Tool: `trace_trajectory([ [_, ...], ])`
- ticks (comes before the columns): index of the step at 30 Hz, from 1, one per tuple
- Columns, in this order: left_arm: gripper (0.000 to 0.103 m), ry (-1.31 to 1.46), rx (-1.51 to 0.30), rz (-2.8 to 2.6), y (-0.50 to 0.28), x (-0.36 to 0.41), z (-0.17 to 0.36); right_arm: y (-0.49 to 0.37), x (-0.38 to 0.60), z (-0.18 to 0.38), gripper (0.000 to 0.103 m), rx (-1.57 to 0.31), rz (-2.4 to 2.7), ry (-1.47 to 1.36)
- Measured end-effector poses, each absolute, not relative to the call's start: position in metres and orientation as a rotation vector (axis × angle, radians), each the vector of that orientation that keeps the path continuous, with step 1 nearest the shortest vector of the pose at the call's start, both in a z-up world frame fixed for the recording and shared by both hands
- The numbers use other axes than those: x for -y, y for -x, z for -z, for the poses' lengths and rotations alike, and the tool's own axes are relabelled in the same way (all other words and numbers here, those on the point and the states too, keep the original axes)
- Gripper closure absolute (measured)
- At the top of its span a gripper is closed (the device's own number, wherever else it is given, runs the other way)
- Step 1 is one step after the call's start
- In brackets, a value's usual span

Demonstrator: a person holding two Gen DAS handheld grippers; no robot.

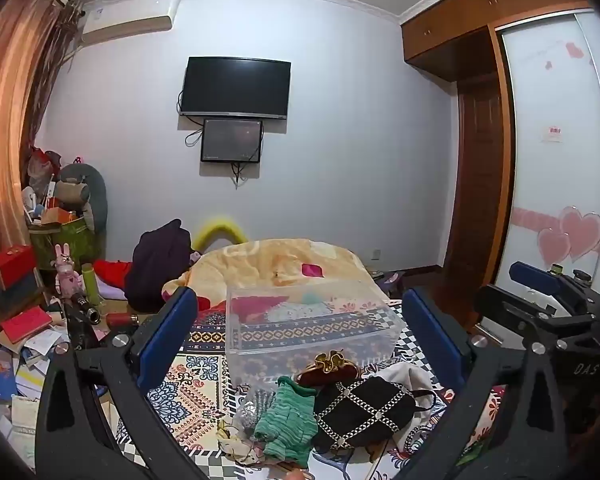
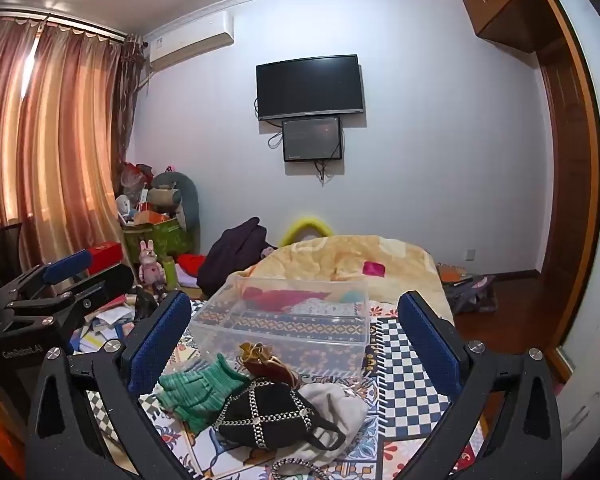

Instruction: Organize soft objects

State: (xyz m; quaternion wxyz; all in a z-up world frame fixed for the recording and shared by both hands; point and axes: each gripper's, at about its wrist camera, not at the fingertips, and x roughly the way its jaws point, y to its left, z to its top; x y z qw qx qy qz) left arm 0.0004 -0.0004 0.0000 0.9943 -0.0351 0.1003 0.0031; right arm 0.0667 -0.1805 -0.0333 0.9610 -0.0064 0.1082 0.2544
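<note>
Both grippers, left [image 1: 300,320] and right [image 2: 294,320], gape empty; the clear plastic box [image 2: 284,320] holds few soft things, while the green knitted cloth [image 2: 200,392] and black chain-trimmed pouch [image 2: 264,412] wait outside.

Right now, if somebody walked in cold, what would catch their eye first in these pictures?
Probably the little heap of soft things on the patterned bedspread right in front: a green knit piece beside a black chain-trimmed bag. Just behind sits a clear plastic bin already holding some fabric. Both the left gripper and right gripper frame it, jaws wide open.
</note>
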Motion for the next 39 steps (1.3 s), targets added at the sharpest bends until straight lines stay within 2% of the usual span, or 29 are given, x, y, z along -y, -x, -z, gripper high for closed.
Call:
trace_trajectory([
  [39,0.0,0.069,-0.188,0.017,0.004,0.003,-0.004,-0.059,0.181,0.029,0.0,-0.199,-0.541,-0.014],
])
